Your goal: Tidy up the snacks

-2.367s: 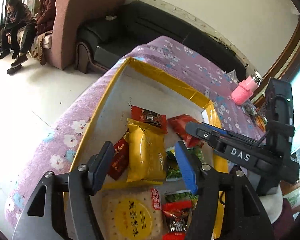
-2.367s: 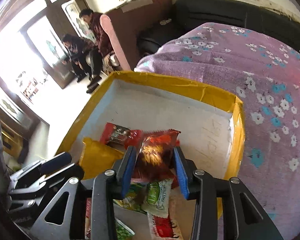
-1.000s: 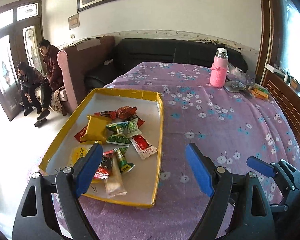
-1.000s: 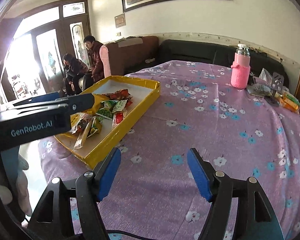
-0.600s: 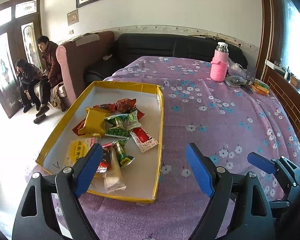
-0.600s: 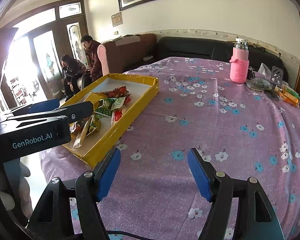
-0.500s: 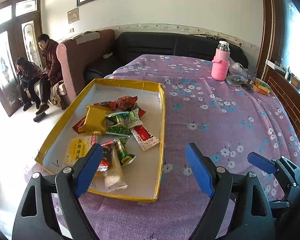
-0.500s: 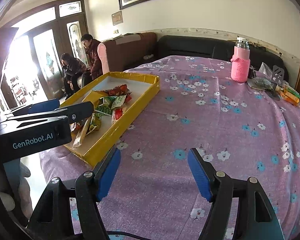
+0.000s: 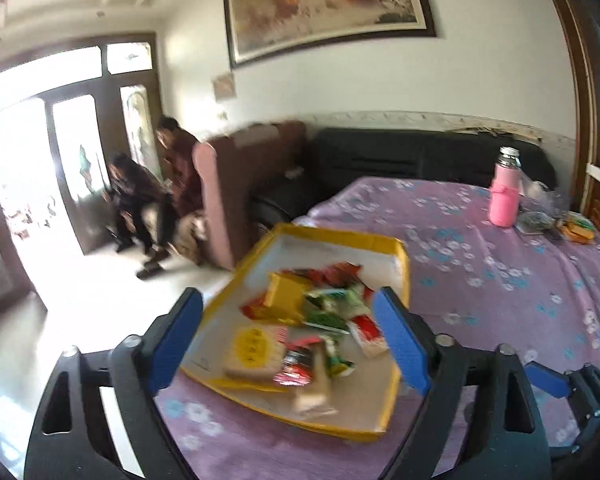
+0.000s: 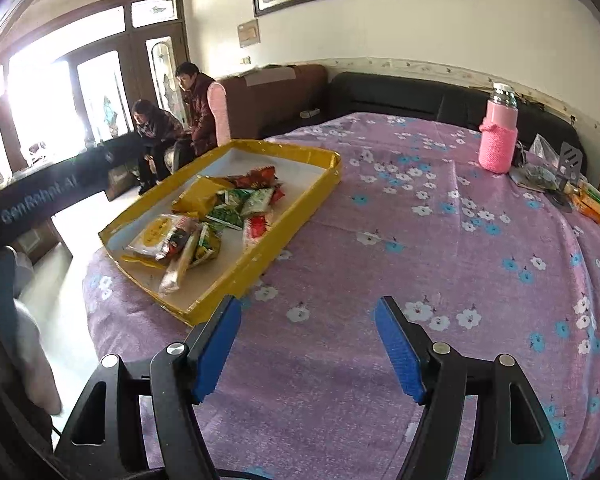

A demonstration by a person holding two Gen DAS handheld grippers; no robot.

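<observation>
Right wrist view: my right gripper (image 10: 308, 344) gapes empty above the tablecloth (image 10: 440, 240); my left gripper (image 9: 288, 332) is opening, nothing between, facing the snack tray (image 9: 404, 264).

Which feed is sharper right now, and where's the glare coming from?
Right wrist view is sharper: snack packets in the yellow tray read clearly. Left wrist view is motion-blurred, tray smeared. Glare in both comes from the doors at left, washing out the floor.
</observation>
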